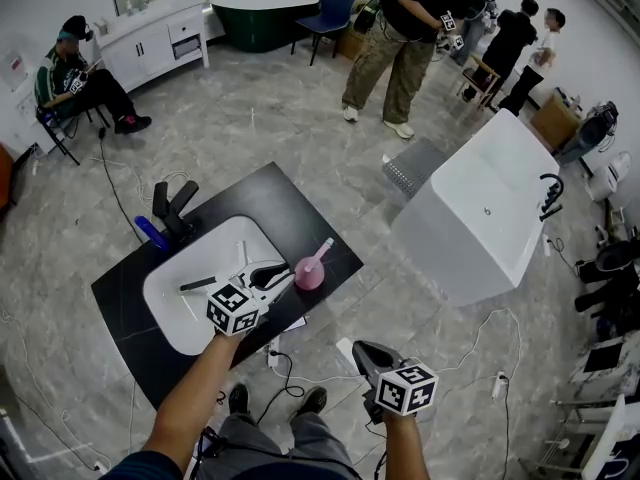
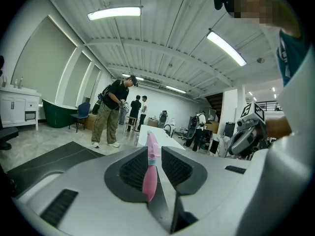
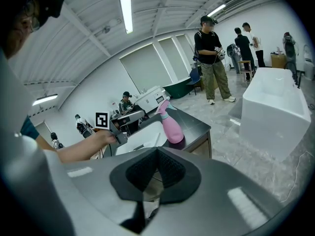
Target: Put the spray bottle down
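The left hand-held gripper (image 1: 278, 274) had its jaws parted and gripped nothing. The pink spray bottle (image 1: 310, 271) showed in line with the gap, just past the fingertips; contact could not be confirmed. The bottle stood upright near the centre of the head view, on the right corner of the black counter (image 1: 300, 218), beside the white sink basin (image 1: 170, 303). The right hand-held gripper (image 3: 156, 152) had its jaws closed together and empty. It was held low and right of centre, off the counter and above the grey floor (image 1: 330, 148).
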### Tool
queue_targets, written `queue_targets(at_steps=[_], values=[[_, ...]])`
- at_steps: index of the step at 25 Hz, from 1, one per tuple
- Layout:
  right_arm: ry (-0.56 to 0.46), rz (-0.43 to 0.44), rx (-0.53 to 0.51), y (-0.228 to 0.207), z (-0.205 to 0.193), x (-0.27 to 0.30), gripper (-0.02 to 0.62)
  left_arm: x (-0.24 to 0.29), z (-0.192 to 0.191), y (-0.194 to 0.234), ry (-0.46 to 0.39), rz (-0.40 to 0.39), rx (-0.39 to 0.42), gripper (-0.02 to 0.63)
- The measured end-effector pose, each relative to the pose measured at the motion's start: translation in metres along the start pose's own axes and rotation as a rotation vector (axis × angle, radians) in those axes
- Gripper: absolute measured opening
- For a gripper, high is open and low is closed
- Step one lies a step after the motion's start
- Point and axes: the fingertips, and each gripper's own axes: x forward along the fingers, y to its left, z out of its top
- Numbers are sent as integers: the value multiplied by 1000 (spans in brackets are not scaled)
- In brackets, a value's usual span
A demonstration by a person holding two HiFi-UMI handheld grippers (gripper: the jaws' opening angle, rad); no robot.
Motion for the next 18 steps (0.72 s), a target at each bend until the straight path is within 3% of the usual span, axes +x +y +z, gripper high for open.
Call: queue_targets(at_steps=[6, 11, 18], values=[[-44, 9, -27, 8, 23, 1, 11, -14, 21, -6, -35, 1, 10, 89], [-113, 7, -136, 23, 54, -17, 9, -43, 48, -25, -79, 10, 31, 83], [-176, -20, -228, 46, 87, -37, 8, -98, 94, -44, -126, 26, 52, 11]])
